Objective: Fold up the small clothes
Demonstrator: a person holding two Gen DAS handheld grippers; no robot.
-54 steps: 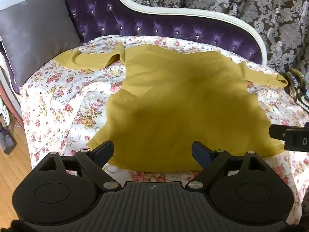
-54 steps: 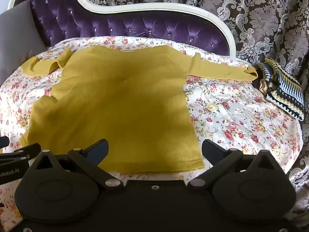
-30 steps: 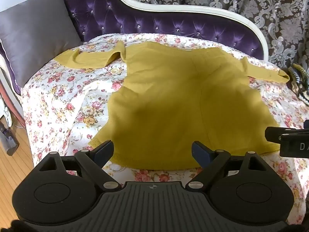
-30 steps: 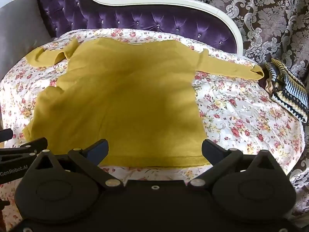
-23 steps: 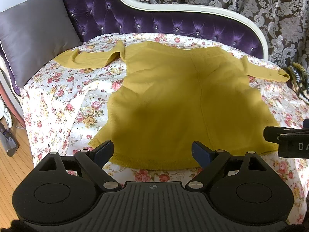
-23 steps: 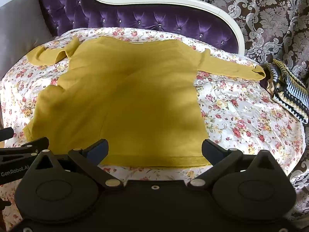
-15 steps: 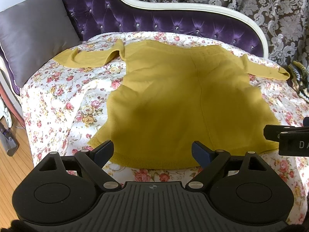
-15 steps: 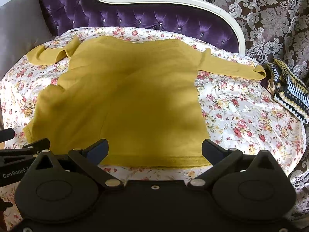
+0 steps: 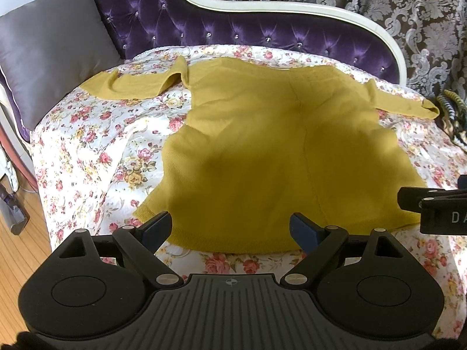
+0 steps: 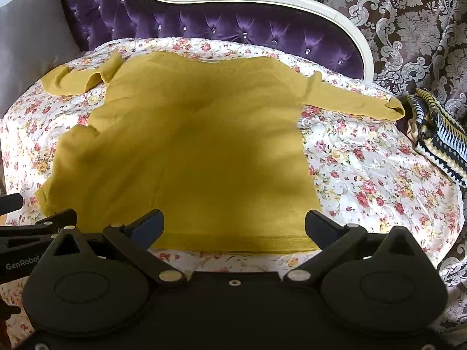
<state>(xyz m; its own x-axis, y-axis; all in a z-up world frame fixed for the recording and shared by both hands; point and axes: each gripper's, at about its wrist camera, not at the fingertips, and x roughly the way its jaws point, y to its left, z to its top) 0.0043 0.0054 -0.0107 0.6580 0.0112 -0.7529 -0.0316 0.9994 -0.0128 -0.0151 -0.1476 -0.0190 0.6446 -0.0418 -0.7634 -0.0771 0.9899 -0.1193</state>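
The left claw (image 9: 230, 227) is released: its two blue-tipped fingers (image 9: 156, 227) stand wide apart and grip nothing. It hovers over the near hem of the mustard sweater (image 9: 280, 151), at the hem's left half. The left fingertip lies just beside the sweater's left bottom corner.

The right claw (image 10: 235, 226) is likewise released, with its fingers (image 10: 319, 227) spread wide and empty. It hovers over the right half of the same hem; its right fingertip lies at the sweater's right bottom corner. Each claw shows at the edge of the other's view, side by side along the hem.

The mustard sweater lies spread flat, unfolded, on the floral bedspread (image 10: 379, 180), hem toward the claws and neckline toward the headboard. The left sleeve (image 9: 131, 86) extends outward with its cuff area rumpled and curled. The right sleeve (image 10: 353, 103) extends straight outward, its cuff near the striped knit item (image 10: 437, 134) at the bedspread's right edge.

A purple tufted headboard (image 9: 248, 32) with a white frame curves behind the bedspread. A grey cushion (image 9: 49, 55) leans at the left end. A damask-patterned curtain (image 10: 408, 23) hangs behind. Wooden floor (image 9: 17, 256) shows at lower left in the left wrist view.
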